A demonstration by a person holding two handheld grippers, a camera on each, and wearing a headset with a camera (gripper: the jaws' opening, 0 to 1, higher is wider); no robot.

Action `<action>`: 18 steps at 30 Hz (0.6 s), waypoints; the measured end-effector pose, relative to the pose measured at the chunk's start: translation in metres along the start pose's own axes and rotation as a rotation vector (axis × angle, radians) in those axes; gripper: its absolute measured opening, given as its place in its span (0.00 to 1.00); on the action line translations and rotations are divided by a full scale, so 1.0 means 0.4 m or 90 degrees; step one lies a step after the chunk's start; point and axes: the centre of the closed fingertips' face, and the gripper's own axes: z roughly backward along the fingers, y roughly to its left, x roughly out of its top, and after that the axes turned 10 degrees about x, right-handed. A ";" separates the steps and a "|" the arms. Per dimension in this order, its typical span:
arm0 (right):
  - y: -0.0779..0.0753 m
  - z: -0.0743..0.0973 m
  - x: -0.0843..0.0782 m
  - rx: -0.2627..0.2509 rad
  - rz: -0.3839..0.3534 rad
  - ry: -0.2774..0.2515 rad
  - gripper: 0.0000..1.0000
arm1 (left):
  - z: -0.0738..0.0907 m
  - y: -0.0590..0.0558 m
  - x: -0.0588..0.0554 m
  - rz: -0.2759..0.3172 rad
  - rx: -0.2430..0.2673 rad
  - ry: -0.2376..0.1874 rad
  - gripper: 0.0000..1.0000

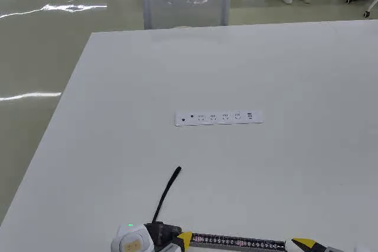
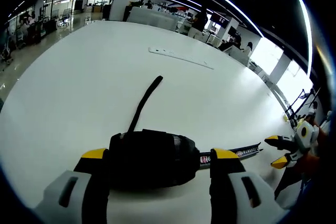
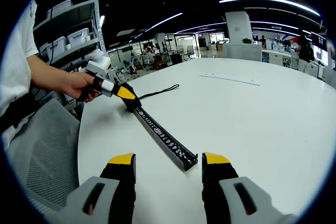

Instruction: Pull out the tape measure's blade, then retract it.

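The left gripper (image 2: 160, 156) is clamped on the black tape measure case (image 2: 152, 148) near the person's edge of the white table (image 3: 262, 119). The blade (image 3: 160, 136) lies drawn out flat toward the right gripper (image 3: 168, 158), whose jaws stand apart either side of the blade's tip (image 3: 190, 162). I'd pin the case firmly and guide the tip straight along the blade's line, so it can't whip or kink

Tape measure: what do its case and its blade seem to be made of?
Case: probably black plastic or rubber, matte, with only a dull sheen. Blade: thin flat black strip with printed pale marks, likely coated metal; the look leaves it open.
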 end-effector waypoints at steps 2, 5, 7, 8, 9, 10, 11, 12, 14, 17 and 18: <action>-0.001 0.000 -0.001 0.000 -0.001 -0.001 0.51 | 0.000 0.001 -0.001 -0.001 0.004 0.001 0.77; 0.000 0.000 0.001 0.000 0.000 0.000 0.51 | -0.002 0.002 -0.001 -0.001 0.010 0.002 0.77; 0.000 0.000 0.002 0.000 0.000 0.000 0.51 | -0.002 0.002 0.000 -0.002 0.014 0.002 0.76; 0.001 0.000 0.002 0.000 0.000 0.000 0.51 | -0.003 0.003 0.000 -0.002 0.016 0.002 0.76; 0.002 0.000 0.003 0.000 0.000 -0.001 0.51 | -0.003 0.004 0.000 -0.001 0.019 0.002 0.76; 0.002 0.000 0.003 0.000 0.000 0.000 0.51 | -0.004 0.005 0.000 0.000 0.021 0.002 0.75; 0.002 0.000 0.002 0.000 0.000 0.000 0.51 | -0.005 0.006 0.000 0.001 0.023 0.002 0.75; 0.002 0.000 0.001 0.000 -0.001 0.000 0.50 | -0.006 0.007 -0.001 0.002 0.025 0.002 0.75; 0.002 0.000 0.000 0.000 -0.001 0.000 0.50 | -0.008 0.010 0.000 0.003 0.029 0.003 0.73; 0.003 0.001 0.001 0.001 -0.001 0.000 0.50 | -0.012 0.016 -0.001 0.009 0.034 0.005 0.71; 0.004 0.001 0.002 0.001 -0.001 0.000 0.50 | -0.012 0.017 -0.001 0.011 0.036 0.006 0.70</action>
